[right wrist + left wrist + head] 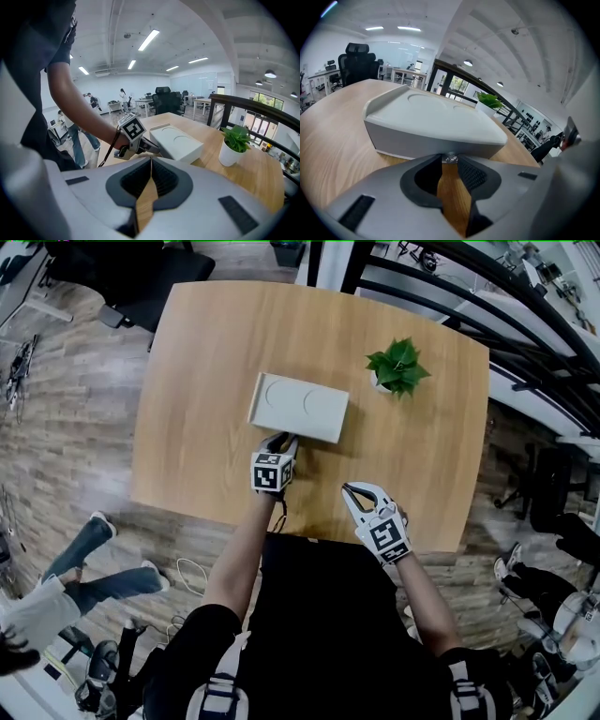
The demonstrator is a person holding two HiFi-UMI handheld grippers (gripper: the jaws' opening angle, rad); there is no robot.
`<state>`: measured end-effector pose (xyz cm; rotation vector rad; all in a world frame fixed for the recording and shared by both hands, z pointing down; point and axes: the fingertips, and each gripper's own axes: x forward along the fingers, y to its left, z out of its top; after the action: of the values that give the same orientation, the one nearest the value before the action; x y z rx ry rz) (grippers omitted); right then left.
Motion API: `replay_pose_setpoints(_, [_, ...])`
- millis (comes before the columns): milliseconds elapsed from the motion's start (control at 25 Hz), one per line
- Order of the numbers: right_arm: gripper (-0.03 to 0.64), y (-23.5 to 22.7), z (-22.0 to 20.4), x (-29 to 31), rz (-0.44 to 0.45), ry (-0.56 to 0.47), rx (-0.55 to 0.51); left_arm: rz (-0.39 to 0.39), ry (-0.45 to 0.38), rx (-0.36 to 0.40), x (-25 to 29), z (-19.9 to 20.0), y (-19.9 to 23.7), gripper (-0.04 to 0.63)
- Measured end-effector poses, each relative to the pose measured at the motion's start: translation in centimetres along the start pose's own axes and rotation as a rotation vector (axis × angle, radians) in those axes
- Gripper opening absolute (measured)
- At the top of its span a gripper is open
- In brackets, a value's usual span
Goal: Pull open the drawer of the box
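Two claws: your left gripper (450,162) stands narrowly open, the metal knob (450,159) of the box (436,123) between its tips; your right gripper (348,488) is closed, empty.

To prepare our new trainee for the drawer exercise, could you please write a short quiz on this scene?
1. True or false: the drawer of the box is already pulled out.
2. What sits at the tips of the left claw? A) a small metal knob B) a leaf C) a cable
3. Fill in: the right claw, clear of the box, has its jaws ____.

Key: 1 false; 2 A; 3 together.
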<state>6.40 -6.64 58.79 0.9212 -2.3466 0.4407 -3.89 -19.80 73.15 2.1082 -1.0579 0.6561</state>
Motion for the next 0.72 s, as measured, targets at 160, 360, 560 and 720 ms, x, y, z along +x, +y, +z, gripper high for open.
replay_pose_setpoints(160, [0.025,0.11,-0.04,-0.05,-0.001,0.0,0.001,-0.007,0.01,-0.006,0.04,-0.2,-0.22,0.121])
replay_pose_setpoints(360, [0.025,-0.04,0.03,0.02,-0.004,-0.004,-0.002,0.013,-0.014,-0.045,0.32,-0.07,-0.31,0.121])
replay_pose_setpoints(560, [0.025,-0.02,-0.15,-0.26,-0.008,0.002,0.0,0.024,-0.018,-0.064,0.22,-0.09,-0.16,0.1])
replay_pose_setpoints(720, [0.025,-0.1,-0.32,-0.32,-0.011,0.003,0.005,0.019,-0.02,-0.074,0.31,-0.07,-0.18,0.094])
